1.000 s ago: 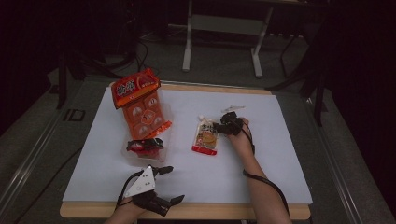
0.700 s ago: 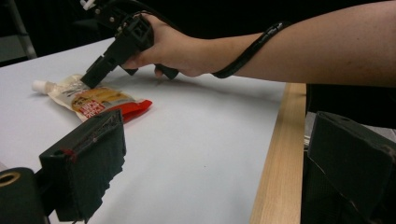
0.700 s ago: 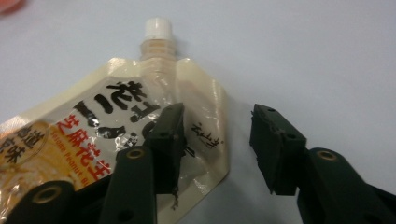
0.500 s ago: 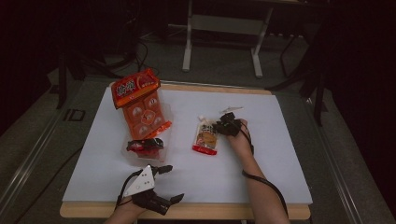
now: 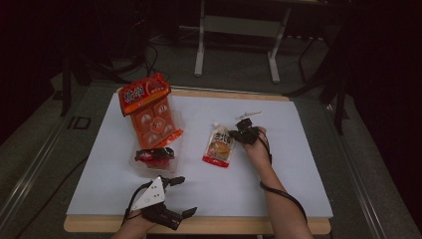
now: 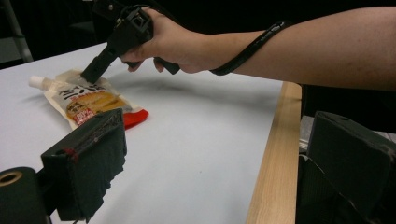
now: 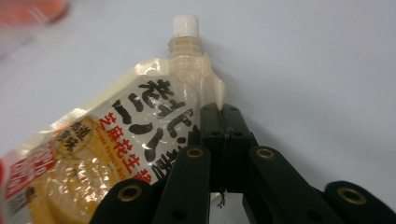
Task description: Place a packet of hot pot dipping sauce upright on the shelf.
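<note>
The yellow-and-red spouted plastic pouch (image 7: 93,158) lies flat on my white table (image 5: 298,149), mid-table. My right gripper (image 7: 223,122) has just closed, jaws clamped on its edge. My left gripper (image 5: 171,196) rests near me, jaws apart.

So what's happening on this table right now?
A person works with a gripper in each hand. The right gripper has just been closing its fingers and now pinches the edge of the spouted sauce pouch lying flat on the white table. The left gripper waits open near the front edge, beside the snack packs.
</note>
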The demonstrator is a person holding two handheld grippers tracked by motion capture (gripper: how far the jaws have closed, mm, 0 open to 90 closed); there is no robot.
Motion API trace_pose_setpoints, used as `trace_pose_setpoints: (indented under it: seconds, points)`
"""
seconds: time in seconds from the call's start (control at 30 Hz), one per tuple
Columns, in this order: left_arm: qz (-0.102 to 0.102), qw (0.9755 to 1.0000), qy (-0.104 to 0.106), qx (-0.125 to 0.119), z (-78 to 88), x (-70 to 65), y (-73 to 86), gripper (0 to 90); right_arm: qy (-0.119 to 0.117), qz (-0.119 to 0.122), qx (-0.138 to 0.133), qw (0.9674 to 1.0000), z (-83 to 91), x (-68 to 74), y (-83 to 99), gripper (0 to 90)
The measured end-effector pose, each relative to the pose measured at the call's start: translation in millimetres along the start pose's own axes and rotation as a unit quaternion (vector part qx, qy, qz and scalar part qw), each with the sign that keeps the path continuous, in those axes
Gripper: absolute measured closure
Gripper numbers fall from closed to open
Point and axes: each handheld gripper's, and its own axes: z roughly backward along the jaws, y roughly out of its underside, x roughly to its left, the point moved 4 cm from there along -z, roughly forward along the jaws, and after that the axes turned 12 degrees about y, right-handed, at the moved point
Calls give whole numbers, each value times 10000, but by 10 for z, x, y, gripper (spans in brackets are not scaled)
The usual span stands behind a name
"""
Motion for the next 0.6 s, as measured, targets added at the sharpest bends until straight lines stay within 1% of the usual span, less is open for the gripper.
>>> trace_pose_setpoints:
  seconds: [0.03, 0.07, 0.13, 0.2, 0.27, 0.3, 0.37, 0.4, 0.53, 0.6]
  points:
    - [11, 10000, 10, 1, -1, -1, -3, 52, -24, 15, -53, 10000, 37, 3, -3, 900]
    - [70, 10000, 38, -19, -3, -1, -9, 52, -81, 4, -143, 9999, 103, 17, -14, 900]
    - [99, 9999, 35, -13, -3, 3, -15, 52, -77, 31, -183, 9998, 127, 20, -19, 900]
    - [103, 9999, 14, 8, 3, 7, -23, 55, -138, 34, -305, 9994, 218, 36, -41, 900]
    - [207, 9998, 25, 78, 10, 11, -29, 55, -185, 39, -415, 9990, 297, 58, -61, 900]
    - [267, 9996, 59, 80, 13, 11, -33, 55, -213, 54, -471, 9986, 337, 70, -71, 900]
    - [377, 9992, 47, 88, 19, 14, -43, 55, -290, 27, -569, 9980, 416, 90, -89, 900]
    - [397, 9992, 55, 73, 22, 14, -48, 55, -309, 42, -616, 9976, 454, 102, -97, 900]
    - [319, 9994, -23, 107, 28, 8, -70, 55, -410, 112, -775, 9961, 619, 166, -132, 900]
    - [284, 9995, -52, 99, 32, 5, -80, 55, -457, 187, -853, 9951, 693, 199, -149, 900]
